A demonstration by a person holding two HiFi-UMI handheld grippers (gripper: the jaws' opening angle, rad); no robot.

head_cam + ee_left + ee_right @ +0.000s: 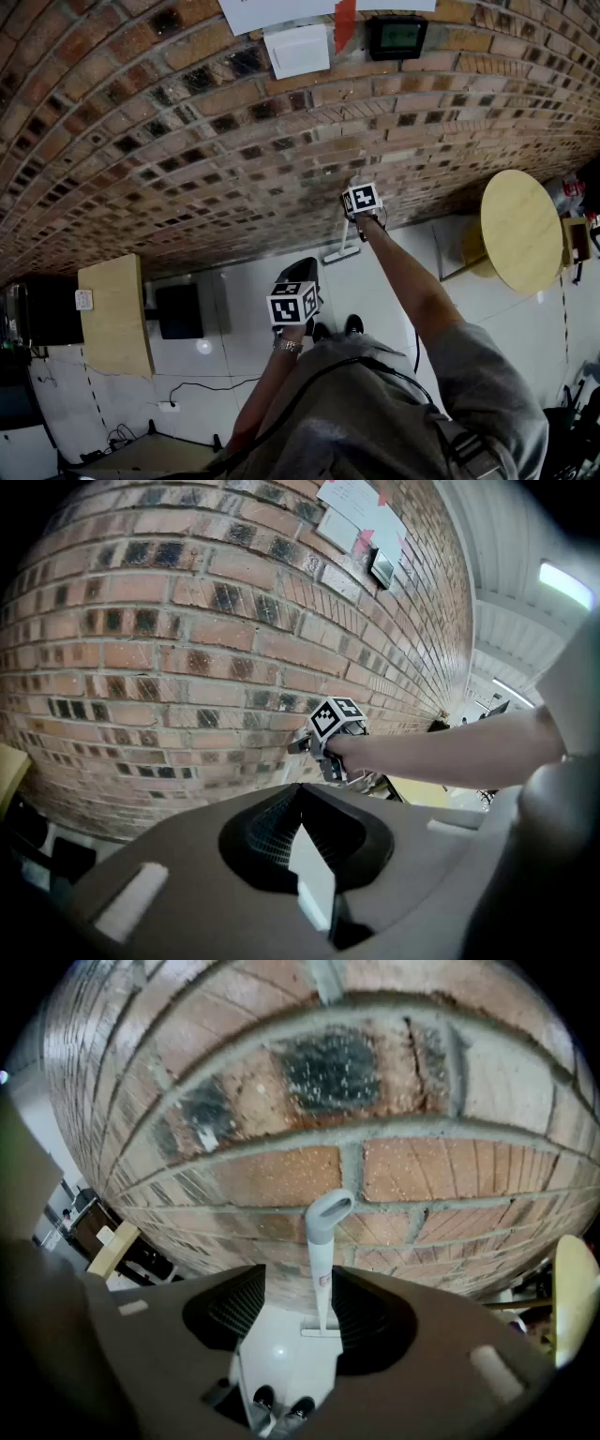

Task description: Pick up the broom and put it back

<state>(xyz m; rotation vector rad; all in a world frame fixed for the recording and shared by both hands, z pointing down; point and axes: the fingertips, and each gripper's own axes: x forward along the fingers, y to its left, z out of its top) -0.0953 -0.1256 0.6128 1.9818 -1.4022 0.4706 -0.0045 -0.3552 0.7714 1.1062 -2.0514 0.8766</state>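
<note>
The broom [345, 246] is white, its head on the white floor and its handle leaning against the brick wall [187, 141]. In the right gripper view the handle [321, 1260] stands upright between the jaws, close to the right one, and neither pad touches it. My right gripper [302, 1283] is open and held out to the wall at arm's length [359, 217]. My left gripper [295, 302] hangs lower and nearer the body, away from the broom. In its own view the left gripper [300, 794] has its tips together with nothing in them, and the right gripper [305, 742] shows ahead by the wall.
A round wooden table [520, 230] stands at the right by the wall. At the left are a wooden cabinet [114, 314] and a black box [178, 309]. Cables [187, 386] lie on the floor. The person's shoes [281, 1399] are right under the right gripper.
</note>
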